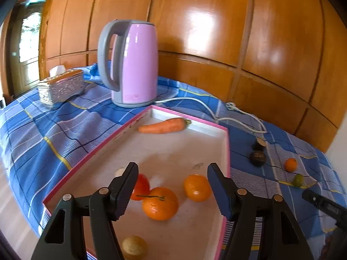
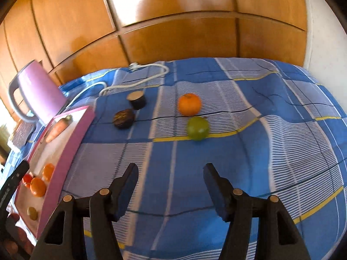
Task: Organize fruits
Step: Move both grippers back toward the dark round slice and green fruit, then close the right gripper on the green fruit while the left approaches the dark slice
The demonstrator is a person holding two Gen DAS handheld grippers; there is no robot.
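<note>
Left gripper (image 1: 172,187): jaws apart, empty, above 2 oranges (image 1: 160,203) at the tray's (image 1: 226,151) near end. Right gripper (image 2: 171,188): jaws apart, empty, over the cloth (image 2: 282,151). Farther: green fruit (image 2: 197,128), orange (image 2: 189,104) mid-cloth

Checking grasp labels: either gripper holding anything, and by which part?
Nothing held. Left gripper is open over the pink-rimmed tray; right gripper is open above the blue plaid cloth.

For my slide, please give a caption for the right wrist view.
Open right gripper above the blue checked cloth, facing an orange and a green fruit.
</note>
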